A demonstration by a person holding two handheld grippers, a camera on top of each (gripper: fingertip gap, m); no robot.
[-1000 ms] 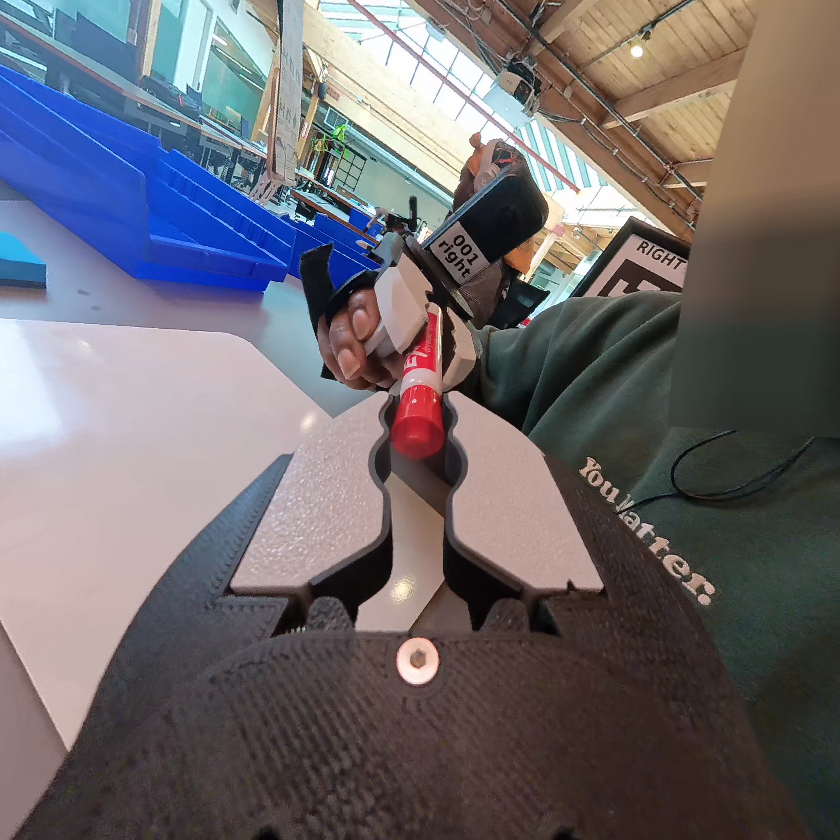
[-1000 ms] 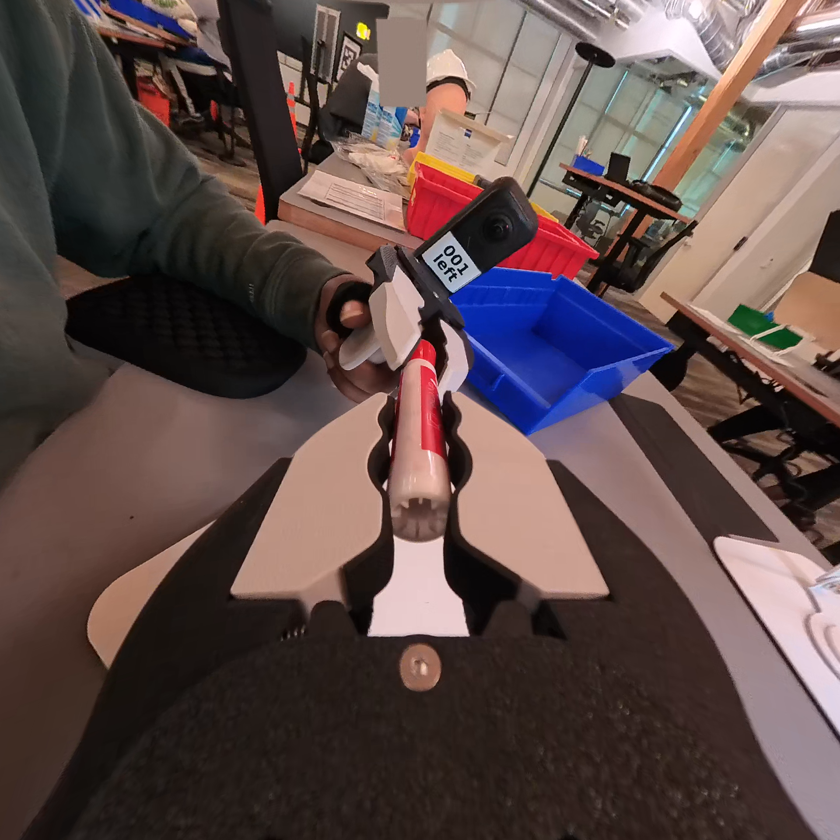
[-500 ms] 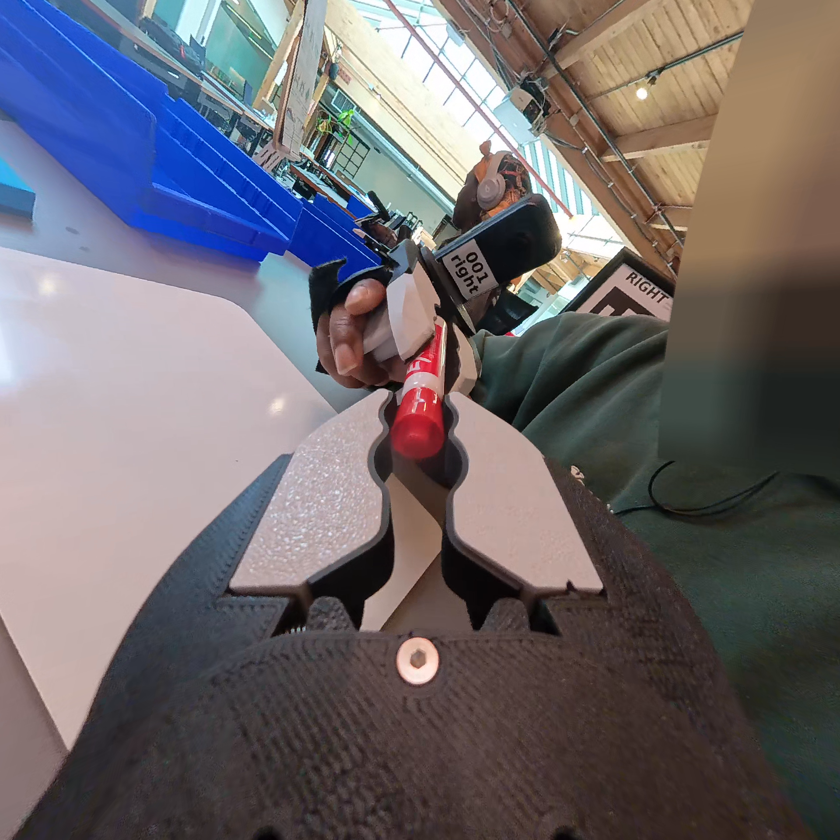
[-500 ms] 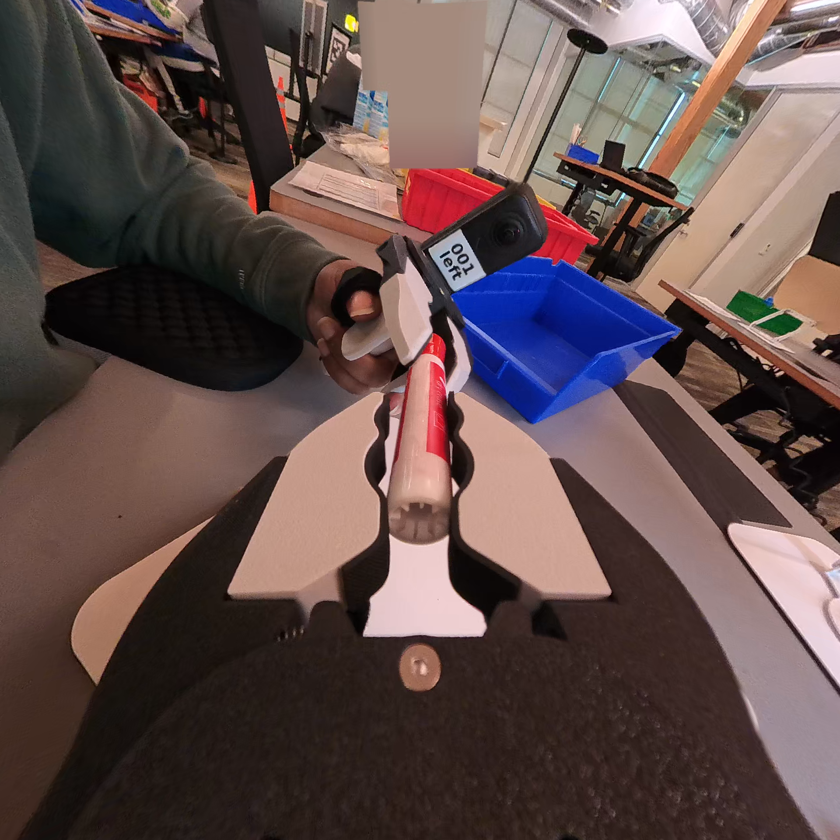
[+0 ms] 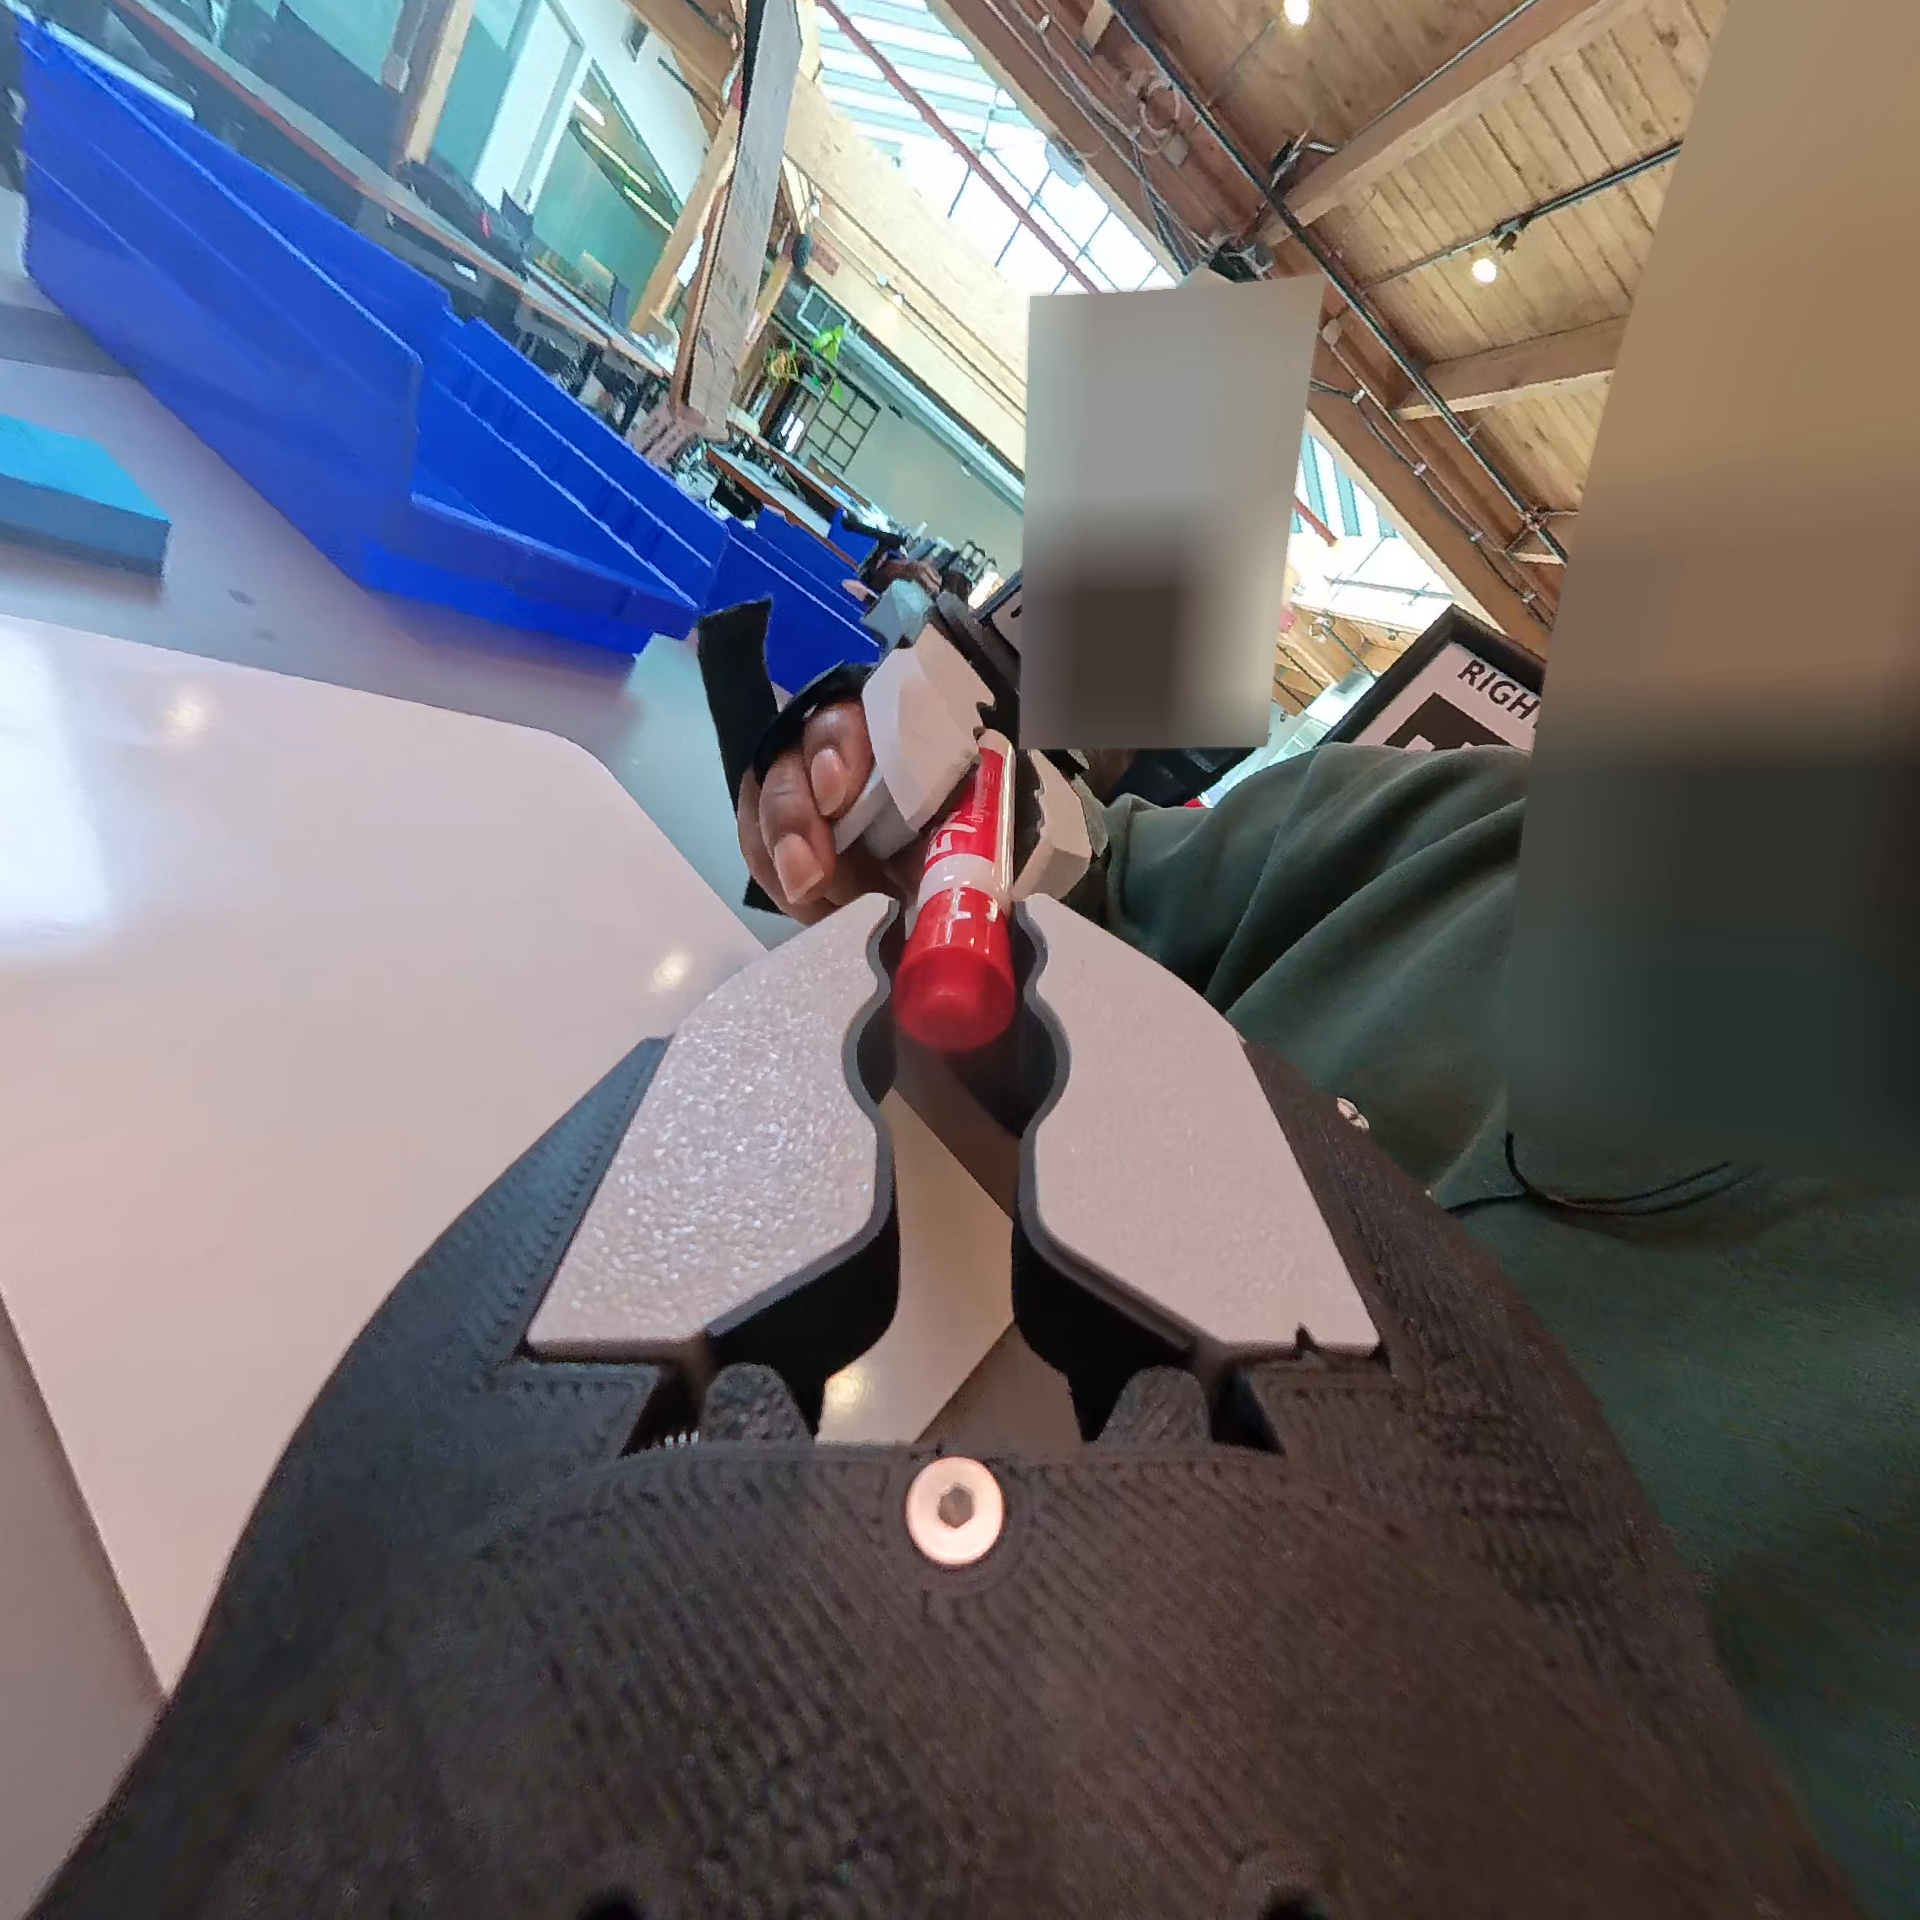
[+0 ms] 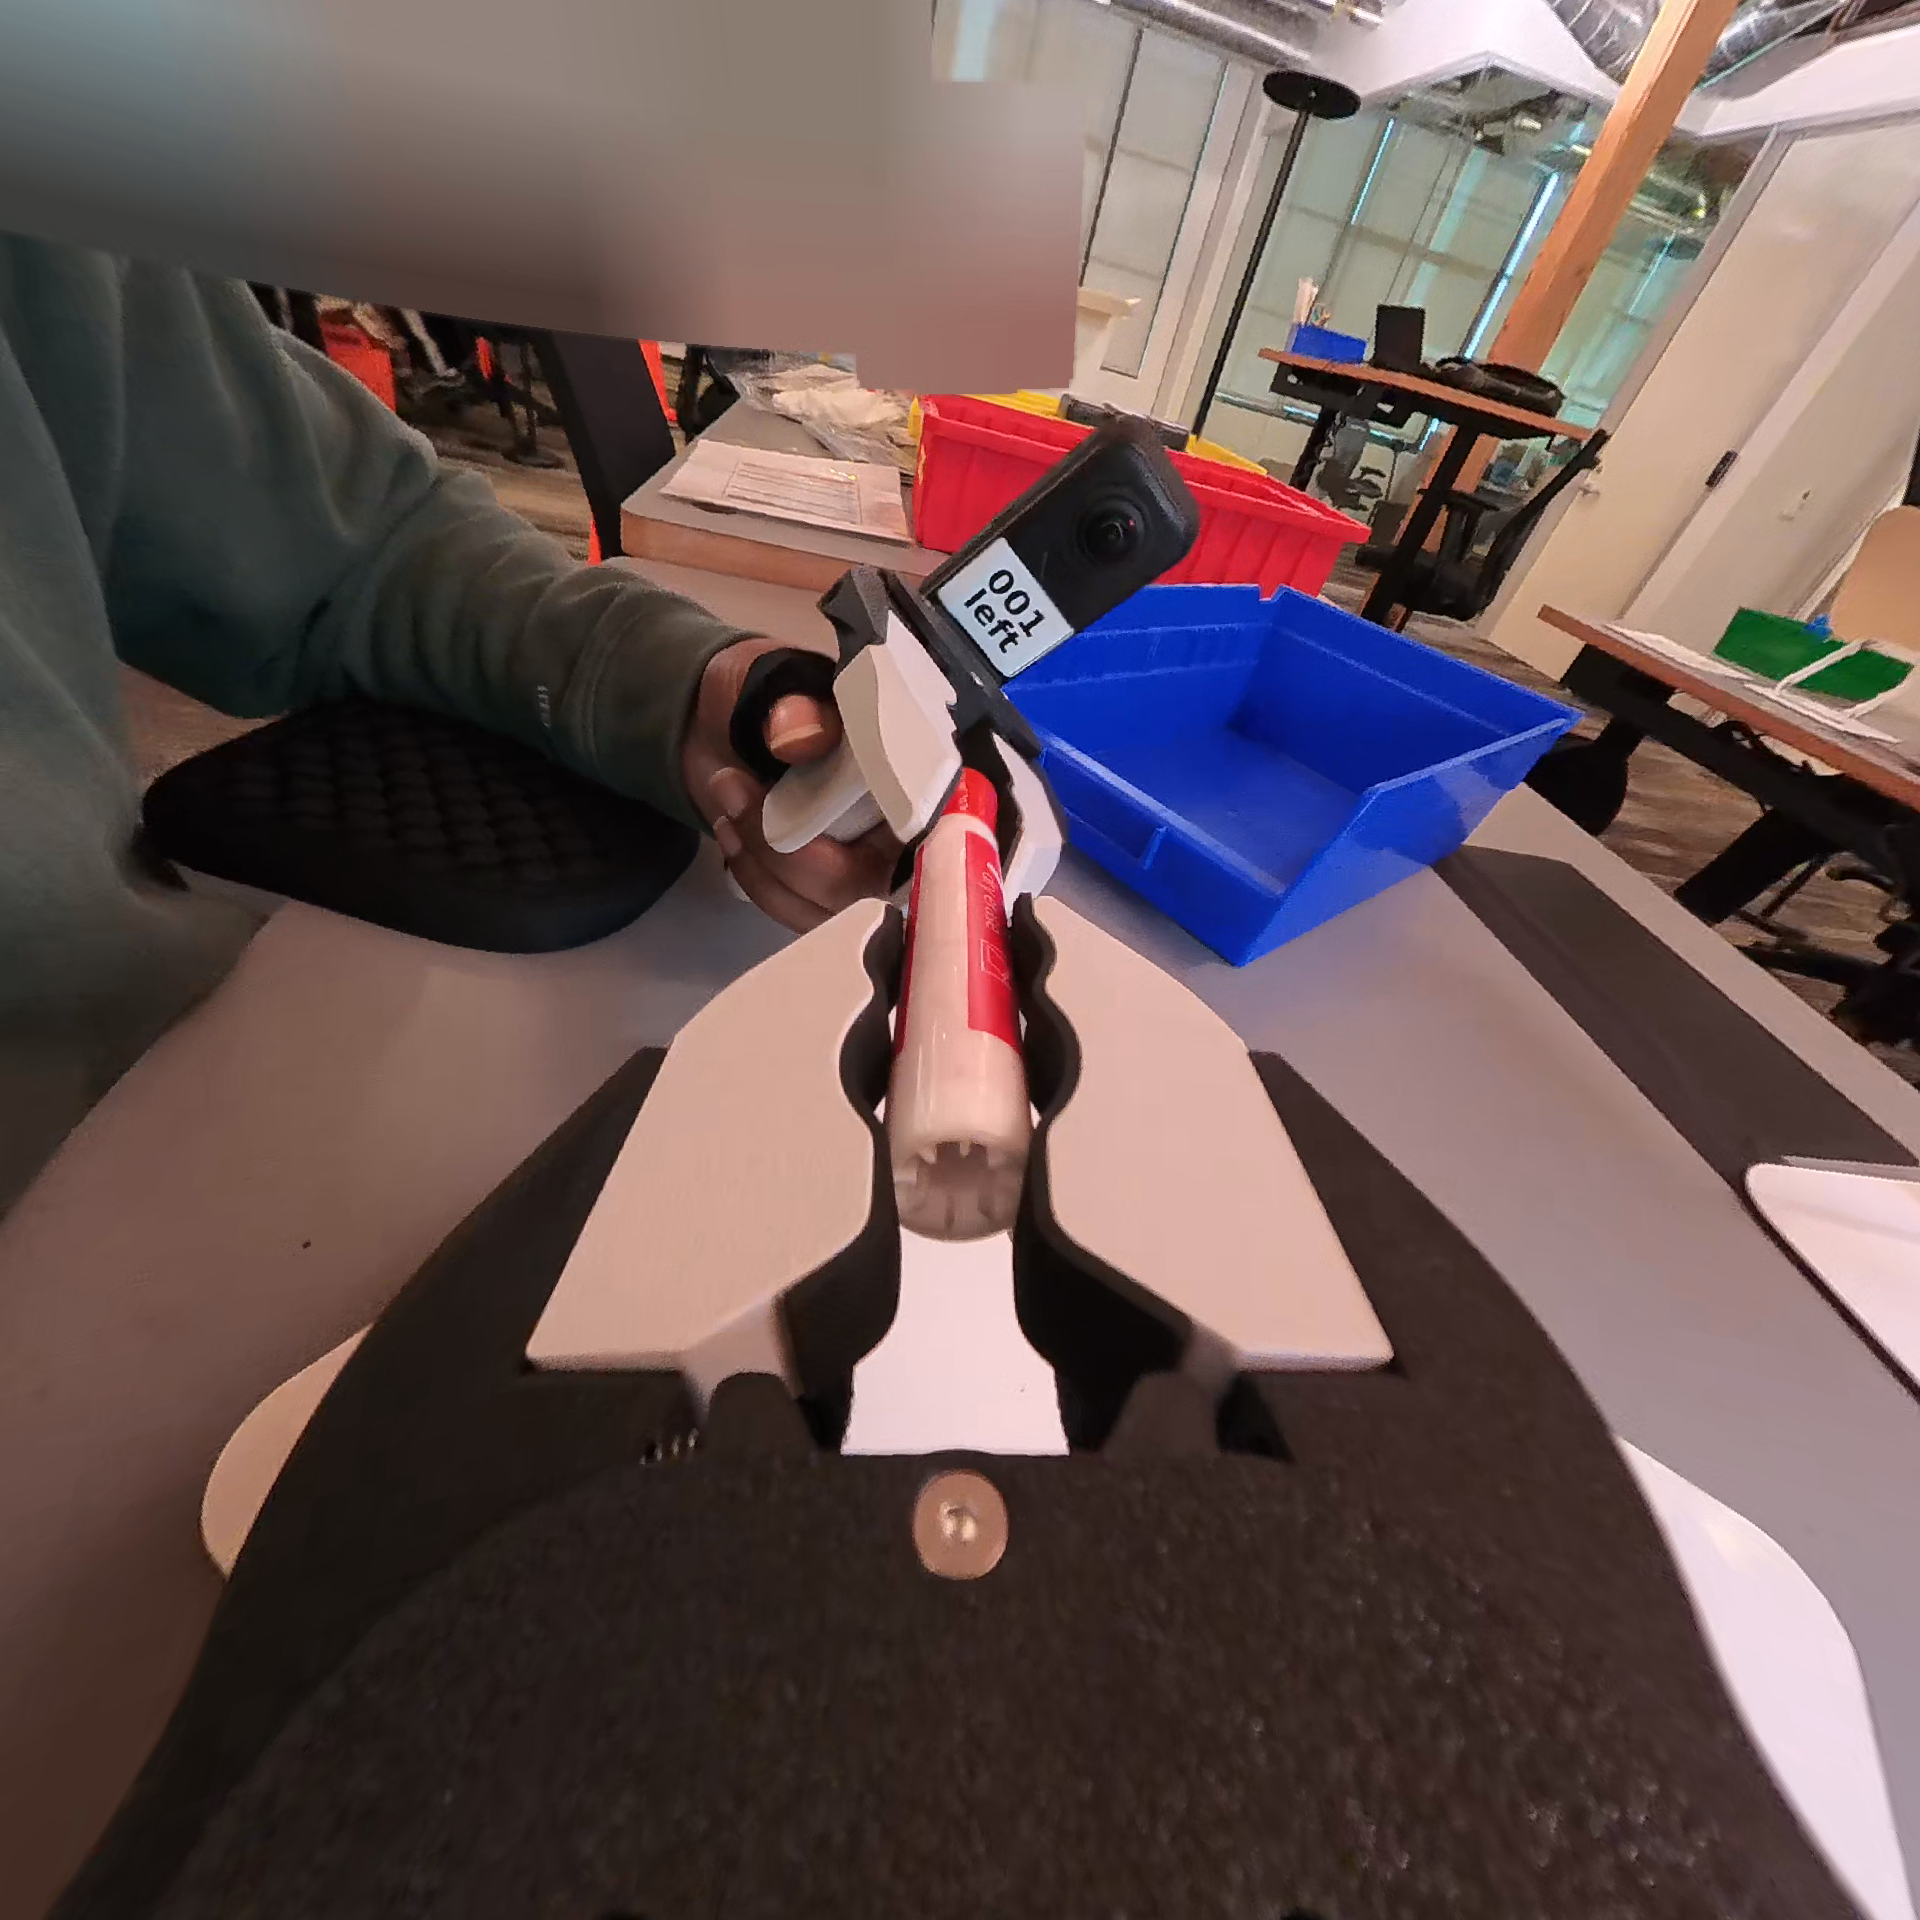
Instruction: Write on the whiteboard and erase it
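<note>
A red-capped marker spans between my two grippers, which face each other over the white whiteboard point(image 5: 312, 935). My left gripper point(image 5: 956, 925) is shut on the marker's red cap point(image 5: 954, 977). My right gripper point(image 6: 956, 925) is shut on the marker's white and red barrel point(image 6: 961, 1049), whose butt end points at the camera. Each view shows the other gripper farther off, the right one point(image 5: 925, 748) and the left one point(image 6: 925, 748), each held by a hand. The cap looks seated on the barrel. The whiteboard also shows under my right gripper point(image 6: 270, 1475).
A blue bin point(image 6: 1278, 769) stands on the grey table beyond the left gripper, with a red bin point(image 6: 1247, 520) behind it. Stacked blue bins point(image 5: 312, 364) and a blue pad point(image 5: 73, 499) lie past the whiteboard. The person's green sleeve point(image 5: 1351, 935) is close by.
Both grippers keep their hold on the marker. The pair has shifted and tilted together, so the background has moved in both views. The marker sits the same between the fingers.
</note>
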